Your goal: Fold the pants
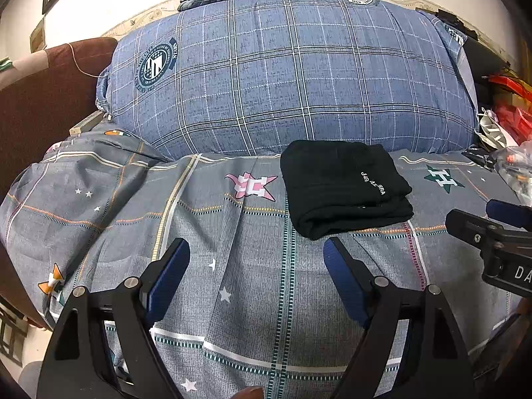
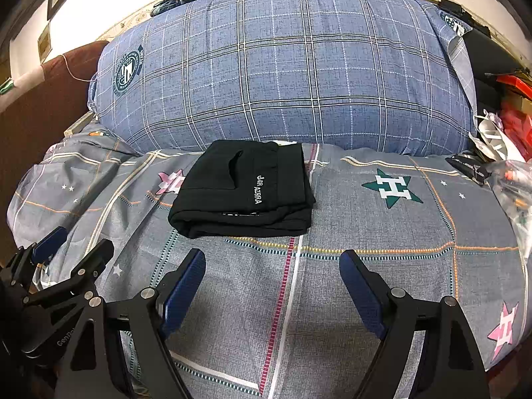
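Black pants (image 1: 342, 186) lie folded into a compact stack on the grey patterned bedsheet (image 1: 232, 266), white lettering on top. They also show in the right wrist view (image 2: 246, 193). My left gripper (image 1: 256, 252) is open and empty, hovering over the sheet just short of the pants, which lie ahead to its right. My right gripper (image 2: 272, 262) is open and empty, just in front of the pants' near edge. The right gripper shows at the right edge of the left wrist view (image 1: 492, 226); the left gripper shows at the lower left of the right wrist view (image 2: 66, 249).
A large blue plaid pillow (image 1: 282, 73) lies right behind the pants. A brown sofa arm (image 1: 40, 99) stands at the left. Red bags and clutter (image 2: 508, 123) sit at the right edge of the bed.
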### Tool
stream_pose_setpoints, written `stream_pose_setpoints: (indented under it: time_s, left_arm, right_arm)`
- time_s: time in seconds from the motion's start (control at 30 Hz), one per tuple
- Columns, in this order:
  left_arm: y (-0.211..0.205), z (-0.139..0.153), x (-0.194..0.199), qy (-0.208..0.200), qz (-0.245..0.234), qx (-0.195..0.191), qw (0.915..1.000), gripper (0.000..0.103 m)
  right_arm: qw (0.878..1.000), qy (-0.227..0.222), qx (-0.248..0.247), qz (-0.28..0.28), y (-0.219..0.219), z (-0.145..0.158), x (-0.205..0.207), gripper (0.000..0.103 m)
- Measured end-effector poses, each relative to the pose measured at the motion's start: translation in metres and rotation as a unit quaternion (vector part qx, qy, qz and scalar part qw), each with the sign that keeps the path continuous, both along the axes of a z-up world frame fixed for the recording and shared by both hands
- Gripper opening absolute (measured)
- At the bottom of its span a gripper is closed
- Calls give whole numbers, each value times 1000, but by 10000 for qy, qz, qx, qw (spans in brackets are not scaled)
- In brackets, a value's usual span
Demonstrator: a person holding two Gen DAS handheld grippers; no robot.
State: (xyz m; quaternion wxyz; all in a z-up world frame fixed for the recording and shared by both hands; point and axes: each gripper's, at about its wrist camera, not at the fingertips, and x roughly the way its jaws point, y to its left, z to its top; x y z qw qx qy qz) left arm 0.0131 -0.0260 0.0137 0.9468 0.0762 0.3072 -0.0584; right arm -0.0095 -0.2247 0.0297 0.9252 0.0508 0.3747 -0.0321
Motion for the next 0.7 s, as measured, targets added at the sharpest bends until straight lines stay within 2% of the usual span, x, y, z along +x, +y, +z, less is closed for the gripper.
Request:
stream_pose_setpoints:
  time_s: [0.7]
  left_arm:
    - [0, 1, 2, 64, -35, -16, 10000, 83]
  right_arm:
    - [10000, 16, 15, -38, 0, -1, 1, 84]
